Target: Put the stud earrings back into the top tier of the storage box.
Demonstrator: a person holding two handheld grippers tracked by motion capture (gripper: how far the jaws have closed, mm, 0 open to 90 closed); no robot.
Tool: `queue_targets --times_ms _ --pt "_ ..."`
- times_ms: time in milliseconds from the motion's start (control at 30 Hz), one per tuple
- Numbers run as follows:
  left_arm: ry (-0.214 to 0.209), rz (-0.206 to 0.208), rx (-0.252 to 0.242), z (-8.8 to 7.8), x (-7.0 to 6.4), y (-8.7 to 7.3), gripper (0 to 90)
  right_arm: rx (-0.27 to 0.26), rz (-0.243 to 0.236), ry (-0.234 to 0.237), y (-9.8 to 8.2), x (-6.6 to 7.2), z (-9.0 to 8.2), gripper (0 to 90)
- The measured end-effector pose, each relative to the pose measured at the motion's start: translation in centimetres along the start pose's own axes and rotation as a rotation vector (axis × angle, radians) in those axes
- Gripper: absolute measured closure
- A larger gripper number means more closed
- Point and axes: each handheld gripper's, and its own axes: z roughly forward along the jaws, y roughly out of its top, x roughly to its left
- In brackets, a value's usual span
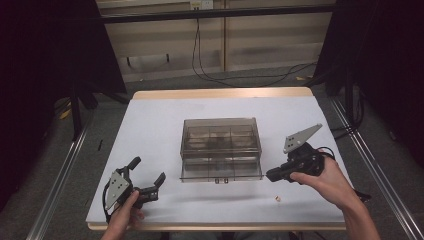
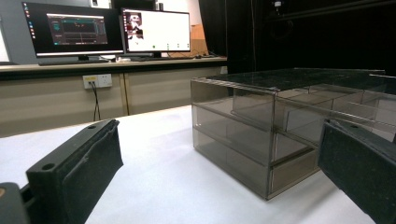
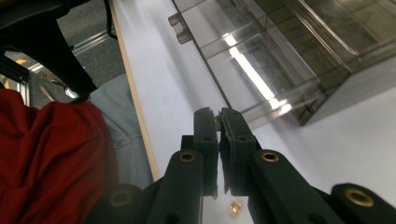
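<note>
Right hand-held gripper (image 3: 218, 122) (jaws closed) near drawer box (image 1: 220, 145)

The right gripper (image 3: 218, 119) has its black jaws closed on a tiny brass-coloured piece (image 3: 217, 120) above the white tabletop (image 3: 177, 88). A second small brass piece (image 3: 234, 208) lies below. The smoky transparent plastic drawer box (image 3: 280, 51) stands ahead, one drawer pulled out.

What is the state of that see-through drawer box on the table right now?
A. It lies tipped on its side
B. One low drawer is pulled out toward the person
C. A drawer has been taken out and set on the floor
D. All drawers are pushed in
B: in the high view the drawer box stands upright on the table, with its bottom drawer slid out toward the person.
</note>
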Motion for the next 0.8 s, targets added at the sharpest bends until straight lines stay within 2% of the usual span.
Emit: queue_targets --times_ms 167,567,600,667,800 --pt "-0.001 -0.002 -0.002 0.0 0.0 0.0 0.0 0.018 -0.039 0.003 2.2 0.4 0.8 85.9" --pt "-0.002 -0.001 -0.001 0.0 0.0 0.0 0.0 0.059 -0.108 0.025 5.6 0.7 2.7 85.9" --pt "-0.002 0.000 -0.002 0.0 0.0 0.0 0.0 0.069 -0.113 0.029 6.0 0.7 3.0 85.9" --pt "-0.003 0.003 0.001 0.0 0.1 0.0 0.0 0.123 -0.112 0.033 6.8 0.4 4.0 85.9" --pt "-0.001 -0.005 -0.004 0.0 0.0 0.0 0.0 0.154 -0.115 0.045 7.8 0.0 4.9 85.9"
